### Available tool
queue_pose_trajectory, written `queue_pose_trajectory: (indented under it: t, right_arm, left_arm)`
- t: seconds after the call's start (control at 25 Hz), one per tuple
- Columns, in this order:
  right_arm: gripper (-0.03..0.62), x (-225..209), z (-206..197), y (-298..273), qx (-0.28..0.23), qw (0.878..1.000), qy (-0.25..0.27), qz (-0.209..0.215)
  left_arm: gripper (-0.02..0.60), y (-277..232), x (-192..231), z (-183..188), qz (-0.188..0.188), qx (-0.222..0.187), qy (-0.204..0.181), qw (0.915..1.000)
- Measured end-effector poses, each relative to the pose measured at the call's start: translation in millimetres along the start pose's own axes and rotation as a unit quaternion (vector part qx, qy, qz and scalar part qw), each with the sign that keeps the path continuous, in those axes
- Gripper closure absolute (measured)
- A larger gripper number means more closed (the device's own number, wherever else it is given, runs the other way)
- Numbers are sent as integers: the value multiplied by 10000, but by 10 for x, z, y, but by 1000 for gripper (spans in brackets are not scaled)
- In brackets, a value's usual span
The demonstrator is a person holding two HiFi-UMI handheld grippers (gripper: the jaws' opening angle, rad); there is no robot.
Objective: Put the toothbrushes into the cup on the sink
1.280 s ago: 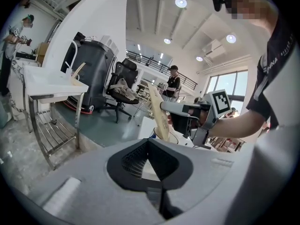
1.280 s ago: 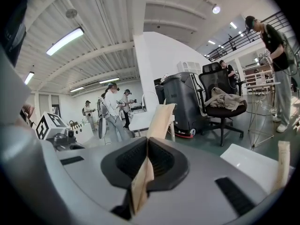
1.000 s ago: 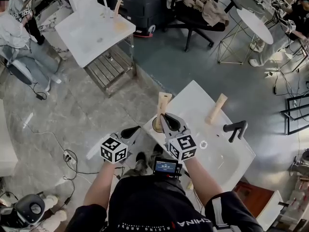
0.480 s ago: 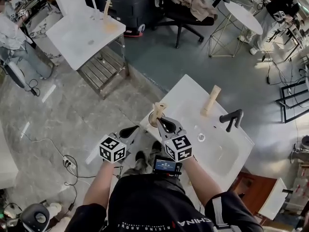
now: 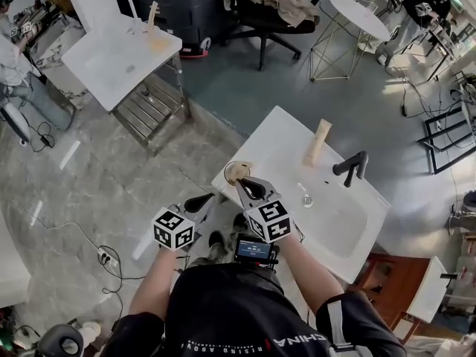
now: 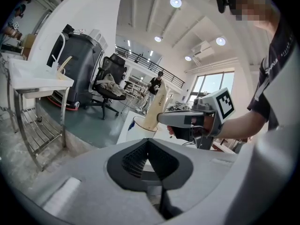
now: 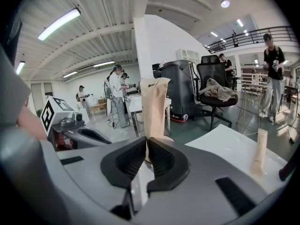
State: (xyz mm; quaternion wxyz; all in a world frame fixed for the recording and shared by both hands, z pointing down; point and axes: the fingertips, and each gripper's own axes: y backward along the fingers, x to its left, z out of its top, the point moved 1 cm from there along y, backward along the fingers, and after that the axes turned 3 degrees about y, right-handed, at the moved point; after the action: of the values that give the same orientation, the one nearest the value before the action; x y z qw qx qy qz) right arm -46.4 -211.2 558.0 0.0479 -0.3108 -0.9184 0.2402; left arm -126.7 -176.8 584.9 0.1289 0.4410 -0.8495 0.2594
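Toothbrush (image 7: 154,104) first: where is it?

Standing upright in the cup (image 5: 236,172), which sits at the left corner of the sink (image 5: 282,143). The right gripper (image 5: 244,184) is clamped on its paper sleeve, low down, just above the rim.

And the left gripper (image 5: 208,198)?

Jaws pressed together on nothing. It hangs off the sink's left edge, near the cup but not touching it (so nothing steadies the cup).

What worries you?

The corner. The cup is close to two edges, and the sleeve is tall and stands well above the rim. If the right jaws drag on the paper as they part, or the gripper backs away at a slant, I judge the brush could lever the cup over. From that corner it would go to the floor.

Anything else?

The second toothbrush (image 5: 318,141) waits near the far edge, beside the tap (image 5: 351,169), apparently upright. Reaching for it means crossing the basin, and a careless swing could knock it flat or clip the tap. Dropping it in beside the first may also jostle that one, since the cup looks narrow.

So?

Open fully, lift straight away, and keep the other gripper ready by the cup.
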Motion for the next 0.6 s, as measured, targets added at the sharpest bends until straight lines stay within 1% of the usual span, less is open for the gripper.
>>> queue_pose_trajectory:
  t: [0.16,0.28,0.36,0.6]
  right_arm:
    - [554,-8,11,80,-34,10000,-29,-71]
    - [512,-46,28,177,-145,9997,-151,-110]
    - [503,-91,21,261,-213,9992,-287,-173]
    - [503,-425,-155,574,-202,9949,-695,-696]
  left_arm:
    - [574,-6,-77,-29,-91,14,-55,9999]
    - [574,-26,-128,-27,-184,24,-109,9998]
    - [574,-46,-160,-24,-251,31,-167,9995]
    - [574,-25,-34,95,-156,-92,-177,9997]
